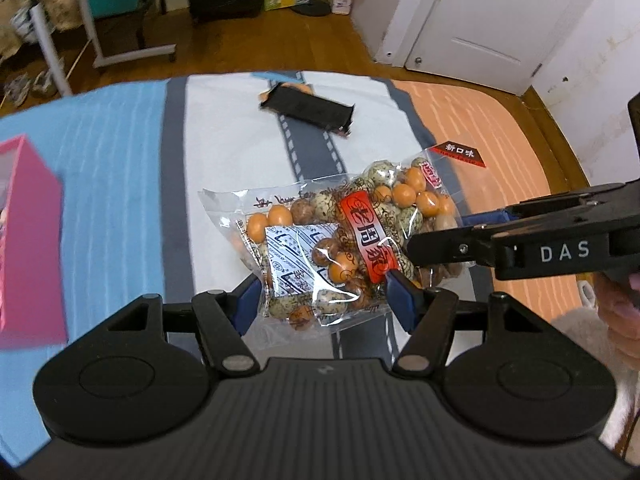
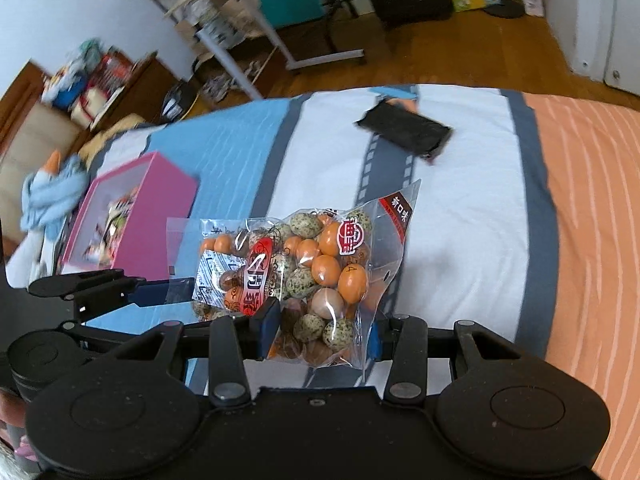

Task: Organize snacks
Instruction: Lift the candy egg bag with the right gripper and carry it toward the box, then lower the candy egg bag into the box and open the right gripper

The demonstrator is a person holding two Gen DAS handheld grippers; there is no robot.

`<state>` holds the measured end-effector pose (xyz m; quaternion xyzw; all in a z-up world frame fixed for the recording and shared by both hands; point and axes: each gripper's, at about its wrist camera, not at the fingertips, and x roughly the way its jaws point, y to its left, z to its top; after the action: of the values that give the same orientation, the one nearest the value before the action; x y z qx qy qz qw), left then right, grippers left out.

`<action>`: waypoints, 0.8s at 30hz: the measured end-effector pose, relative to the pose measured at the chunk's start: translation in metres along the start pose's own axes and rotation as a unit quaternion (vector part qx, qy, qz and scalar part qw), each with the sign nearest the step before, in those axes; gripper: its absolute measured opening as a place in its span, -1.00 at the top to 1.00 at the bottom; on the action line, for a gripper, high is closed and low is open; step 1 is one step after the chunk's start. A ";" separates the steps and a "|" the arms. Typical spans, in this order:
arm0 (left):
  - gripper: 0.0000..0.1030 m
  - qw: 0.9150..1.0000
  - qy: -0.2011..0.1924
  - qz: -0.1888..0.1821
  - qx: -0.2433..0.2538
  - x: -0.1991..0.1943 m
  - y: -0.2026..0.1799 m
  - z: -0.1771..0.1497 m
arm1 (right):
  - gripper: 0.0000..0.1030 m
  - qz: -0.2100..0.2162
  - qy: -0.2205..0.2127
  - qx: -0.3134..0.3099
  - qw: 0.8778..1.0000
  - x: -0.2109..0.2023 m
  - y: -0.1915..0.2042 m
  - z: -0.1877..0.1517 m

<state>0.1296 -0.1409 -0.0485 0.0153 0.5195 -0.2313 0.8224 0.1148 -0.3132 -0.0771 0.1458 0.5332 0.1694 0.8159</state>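
A clear bag of orange and speckled coated nuts [image 1: 348, 240] with a red label hangs above the striped bed cover [image 1: 224, 140]. My left gripper [image 1: 326, 300] is shut on the bag's near end, its blue pads pressing both sides. The right gripper's fingers [image 1: 440, 248] come in from the right and clamp the bag's other end. In the right wrist view, the same bag [image 2: 304, 276] sits between the blue pads of my right gripper [image 2: 322, 334], shut on it. The left gripper's fingers [image 2: 132, 288] reach in from the left there.
An open pink box [image 2: 160, 200] holding snack packets stands on the blue stripe to the left [image 1: 28, 240]. A black packet [image 1: 308, 108] lies farther back on the white stripe [image 2: 404, 132]. A hand [image 1: 616, 304] holds the right gripper. Wooden floor and furniture lie beyond the bed.
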 end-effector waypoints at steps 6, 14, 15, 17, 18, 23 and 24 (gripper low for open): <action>-0.23 1.000 -0.009 0.004 -0.015 -0.036 0.016 -0.031 | 0.06 0.005 0.008 -0.039 0.999 -0.008 0.041 -0.017; -0.22 0.997 -0.045 0.056 -0.018 -0.099 0.036 -0.076 | 0.06 0.040 0.015 -0.083 0.996 -0.016 0.101 -0.037; -0.22 0.997 -0.050 0.065 -0.014 -0.106 0.038 -0.079 | 0.06 0.043 0.015 -0.088 0.995 -0.015 0.108 -0.038; -0.22 0.995 -0.057 0.086 -0.016 -0.121 0.046 -0.086 | 0.06 0.052 0.017 -0.102 0.993 -0.013 0.126 -0.037; -0.22 0.994 -0.059 0.090 -0.020 -0.126 0.051 -0.088 | 0.06 0.056 0.018 -0.107 0.992 -0.011 0.134 -0.036; -0.22 0.990 -0.075 0.115 -0.046 -0.151 0.086 -0.093 | 0.06 0.078 0.018 -0.128 0.989 0.004 0.172 -0.025; -0.22 0.989 -0.078 0.120 -0.049 -0.156 0.093 -0.093 | 0.06 0.082 0.018 -0.130 0.988 0.008 0.179 -0.023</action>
<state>0.0325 0.0233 0.0229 0.0194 0.4591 -0.1058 0.8818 0.0751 -0.1473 -0.0174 0.0786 0.5076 0.3062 0.8015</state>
